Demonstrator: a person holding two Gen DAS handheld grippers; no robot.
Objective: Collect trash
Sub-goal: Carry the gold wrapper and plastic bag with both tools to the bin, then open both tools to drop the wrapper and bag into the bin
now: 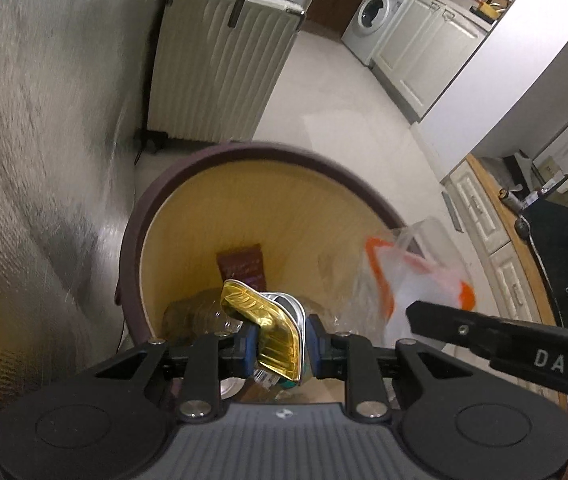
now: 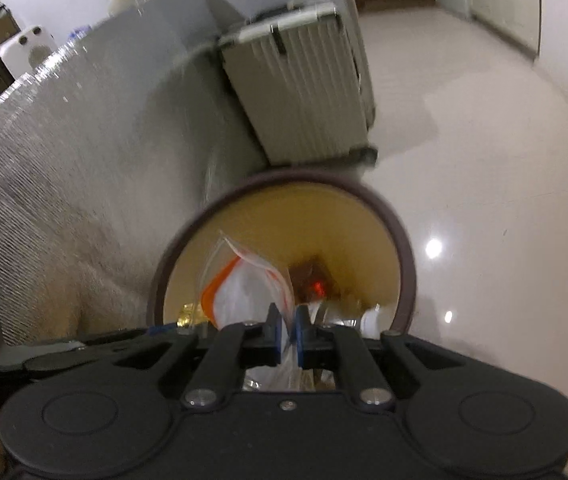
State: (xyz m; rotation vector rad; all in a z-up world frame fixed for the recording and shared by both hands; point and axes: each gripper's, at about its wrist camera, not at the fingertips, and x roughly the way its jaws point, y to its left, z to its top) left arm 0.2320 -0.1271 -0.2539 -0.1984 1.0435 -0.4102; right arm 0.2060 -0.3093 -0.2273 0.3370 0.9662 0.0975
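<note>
While both tools hang tilted down over the bin, we see most open room on the pale floor (image 2: 484, 160), which runs clear from the bin's right side toward a washing machine (image 1: 376, 16) and white cabinets (image 1: 424, 48) far back. To the left the way is shut by a silvery, textured wall (image 1: 24, 160), and a ribbed suitcase (image 1: 220, 68) stands upright just behind the bin, against that wall. A wooden tabletop (image 1: 500, 216) edges the right of the left wrist view, carrying a dark cloth that reads "A NICE DAY!".

Below us the round bin (image 1: 244, 152) has a dark rim and a yellow inner wall; its mouth is wide open beneath both tools. A brown wrapper (image 1: 242, 266) and clear plastic lie at the bottom; the wrapper's print is too blurred to read.

Our right gripper (image 2: 290, 330) has its jaws clenched on a thin plastic bag (image 2: 244, 292), white and clear with orange edging, which stands up above the rim line, inside the bin's circle. Its arm in the left wrist view bears the letters "DAS".

Our left gripper (image 1: 280, 340) has its jaws grasping a small foil tray (image 1: 272, 328) with a peeled-back gold lid, held over the bin's mouth. Embossed script on the lid cannot be read.
</note>
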